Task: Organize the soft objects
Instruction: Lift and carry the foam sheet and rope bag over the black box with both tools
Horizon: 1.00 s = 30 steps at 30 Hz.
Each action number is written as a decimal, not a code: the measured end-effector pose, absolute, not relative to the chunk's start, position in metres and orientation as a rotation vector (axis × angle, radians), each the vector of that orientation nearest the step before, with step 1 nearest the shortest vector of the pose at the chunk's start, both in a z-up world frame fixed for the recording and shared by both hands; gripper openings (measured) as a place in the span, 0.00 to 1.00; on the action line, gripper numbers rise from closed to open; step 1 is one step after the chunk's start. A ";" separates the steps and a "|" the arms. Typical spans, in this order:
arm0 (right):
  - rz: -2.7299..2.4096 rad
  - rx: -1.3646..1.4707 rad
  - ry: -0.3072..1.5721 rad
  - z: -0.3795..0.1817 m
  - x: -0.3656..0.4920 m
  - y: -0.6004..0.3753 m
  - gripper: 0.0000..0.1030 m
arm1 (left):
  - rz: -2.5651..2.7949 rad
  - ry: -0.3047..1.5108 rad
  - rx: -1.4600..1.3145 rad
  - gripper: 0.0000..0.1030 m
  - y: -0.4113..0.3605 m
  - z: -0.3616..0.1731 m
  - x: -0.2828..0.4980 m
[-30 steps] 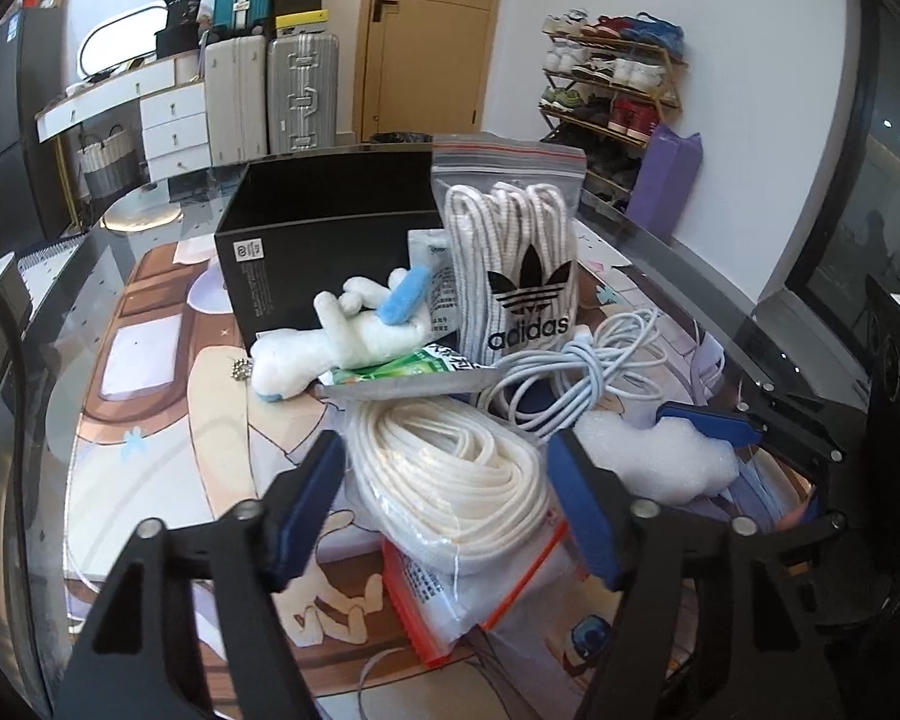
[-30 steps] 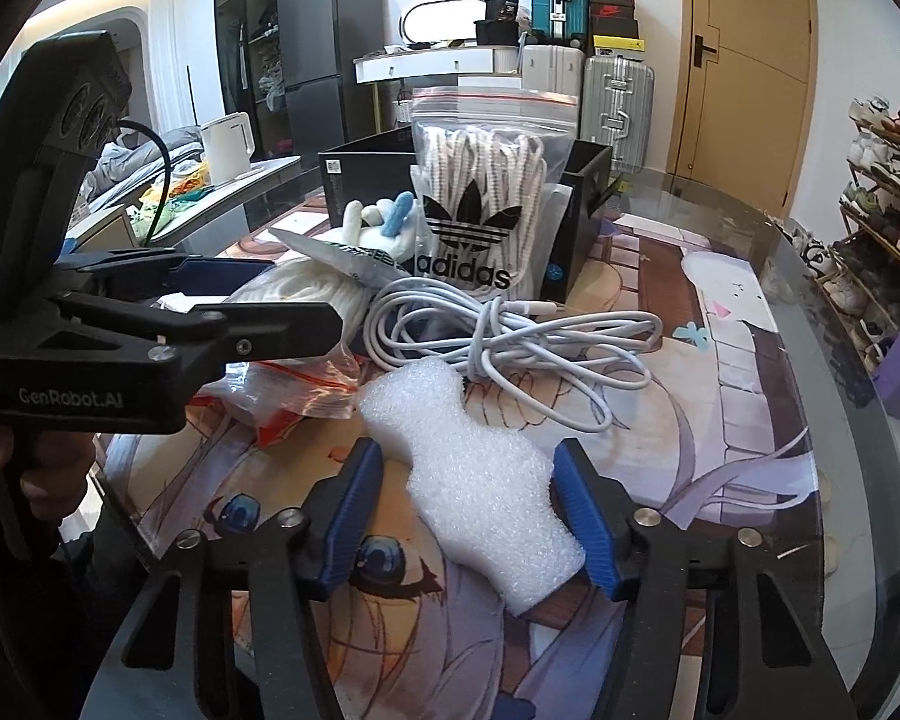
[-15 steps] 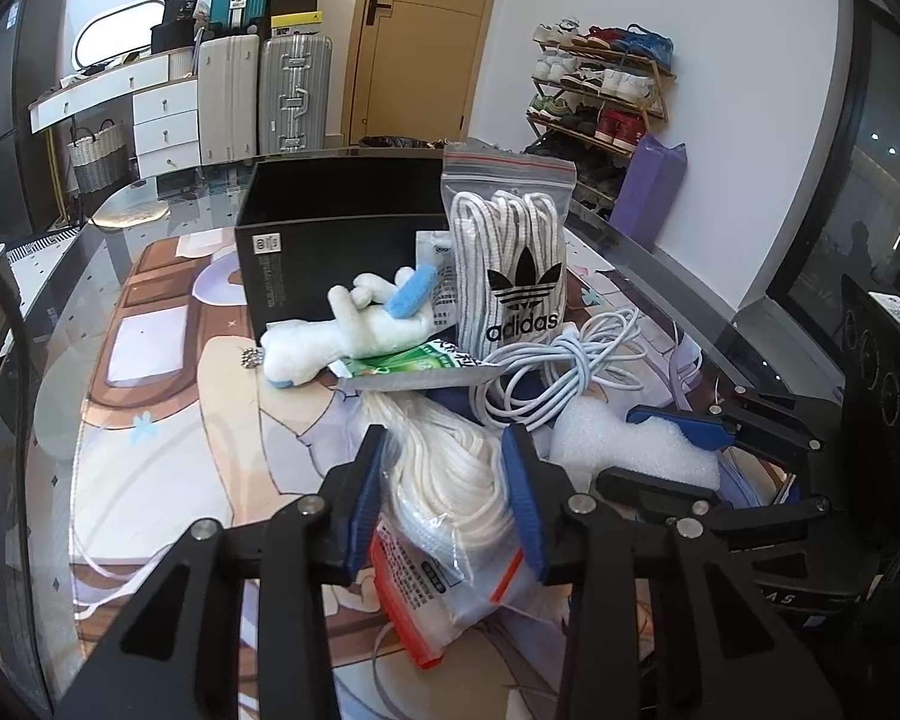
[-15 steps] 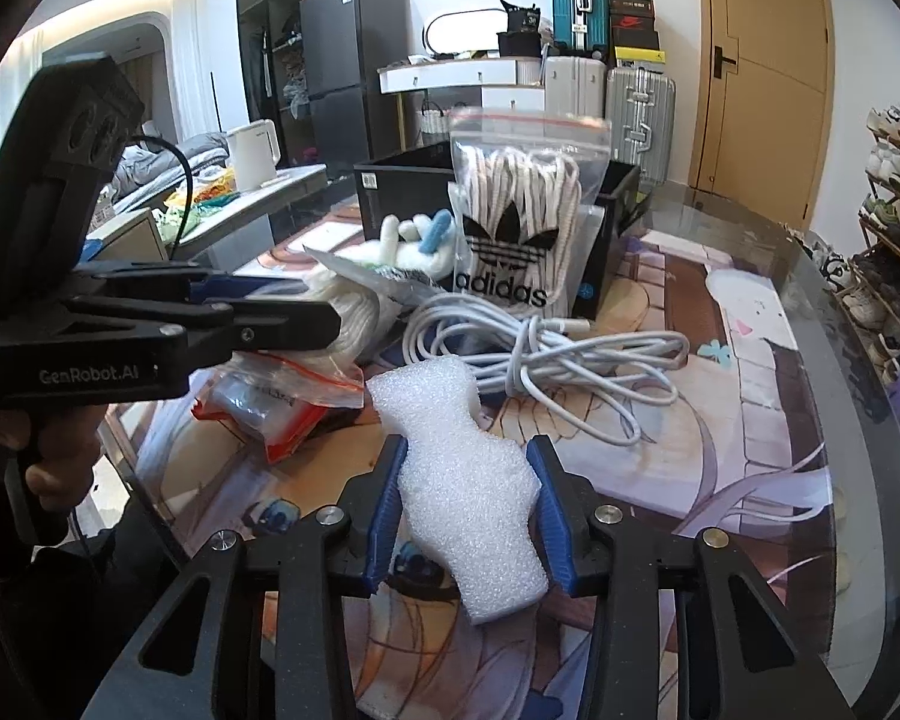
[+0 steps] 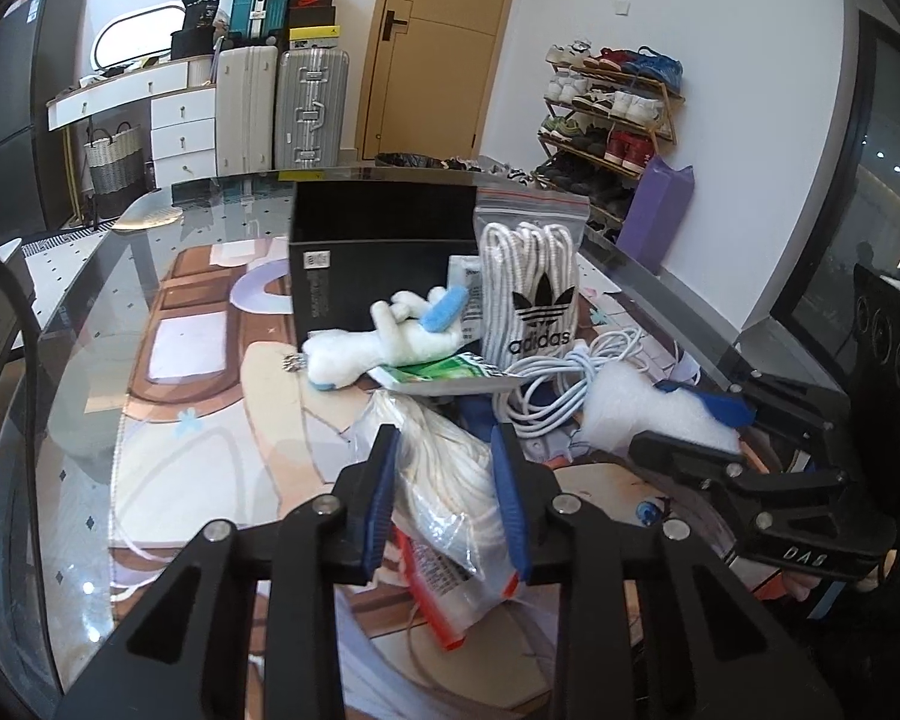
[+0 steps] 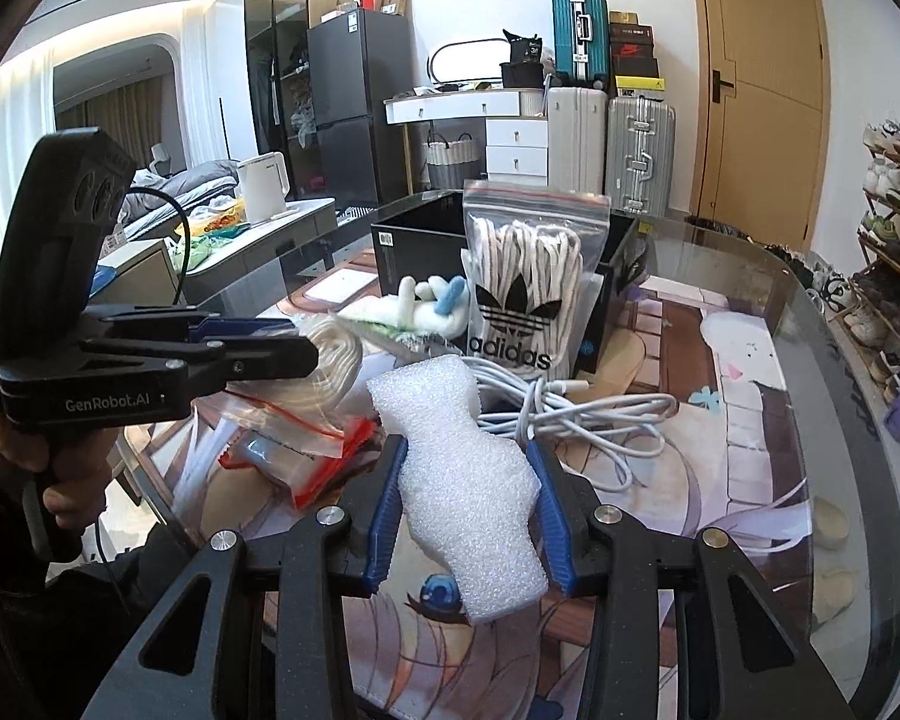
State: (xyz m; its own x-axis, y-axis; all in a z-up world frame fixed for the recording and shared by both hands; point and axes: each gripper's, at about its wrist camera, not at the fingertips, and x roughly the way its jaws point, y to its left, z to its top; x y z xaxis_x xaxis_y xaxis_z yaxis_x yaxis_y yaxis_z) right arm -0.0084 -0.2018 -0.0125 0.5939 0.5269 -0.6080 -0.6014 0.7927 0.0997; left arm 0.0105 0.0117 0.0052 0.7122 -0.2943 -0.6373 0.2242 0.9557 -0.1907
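Soft things lie heaped on my glass worktop (image 6: 798, 324), in front of a black box (image 5: 384, 252). My left tongs (image 5: 447, 480) have just closed, and their blue pads now squeeze a clear bag of white cord (image 5: 444, 468) from both sides; the bag's red-edged end sticks out beneath the tongs, toward the camera. My right tongs (image 6: 468, 480) are clamped on a white foam piece (image 6: 468, 480), pads pressed into its narrow waist, its wider top pointing toward the heap. Just beyond the foam lies a tangled white cable (image 6: 576, 408). A zip bag of laces (image 6: 528, 276) with an adidas print stands upright, leaning on the box's front corner. Beside it a white plush toy (image 5: 384, 345) with a blue patch lies on its side, partly over a green-and-white packet (image 5: 450, 372). In the right wrist view my left hand (image 6: 30, 468) grips the handle of the left tongs. A printed mat (image 5: 198, 396) covers the worktop under everything.
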 end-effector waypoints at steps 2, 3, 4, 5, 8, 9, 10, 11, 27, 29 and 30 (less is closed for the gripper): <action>0.659 -0.117 0.662 -0.012 -0.009 -0.202 0.40 | -0.286 0.726 -0.113 0.28 0.015 0.004 0.010; 0.659 -0.116 0.662 -0.012 -0.009 -0.201 0.40 | -0.282 0.725 -0.115 0.28 0.017 0.005 0.011; 0.659 -0.116 0.661 -0.012 -0.009 -0.200 0.40 | -0.279 0.723 -0.116 0.28 0.018 0.006 0.010; 0.659 -0.115 0.659 -0.011 -0.009 -0.200 0.40 | -0.277 0.718 -0.119 0.28 0.019 0.007 0.009; 0.658 -0.114 0.652 -0.010 -0.010 -0.200 0.40 | -0.274 0.705 -0.124 0.26 0.022 0.011 0.007; 0.657 -0.111 0.649 -0.009 -0.009 -0.200 0.40 | -0.273 0.698 -0.126 0.25 0.023 0.012 0.005; 0.656 -0.108 0.647 -0.008 -0.009 -0.201 0.40 | -0.270 0.693 -0.126 0.21 0.024 0.014 0.005; 0.655 -0.108 0.646 -0.007 -0.008 -0.201 0.40 | -0.270 0.689 -0.127 0.21 0.025 0.016 0.005; 0.647 -0.101 0.660 -0.011 -0.008 -0.205 0.40 | -0.276 0.753 -0.131 0.91 0.024 0.001 0.013; 0.645 -0.098 0.662 -0.011 -0.007 -0.205 0.40 | -0.286 0.770 -0.117 0.91 0.019 -0.002 0.017; 0.645 -0.097 0.664 -0.012 -0.007 -0.206 0.40 | -0.287 0.778 -0.111 0.91 0.017 -0.004 0.019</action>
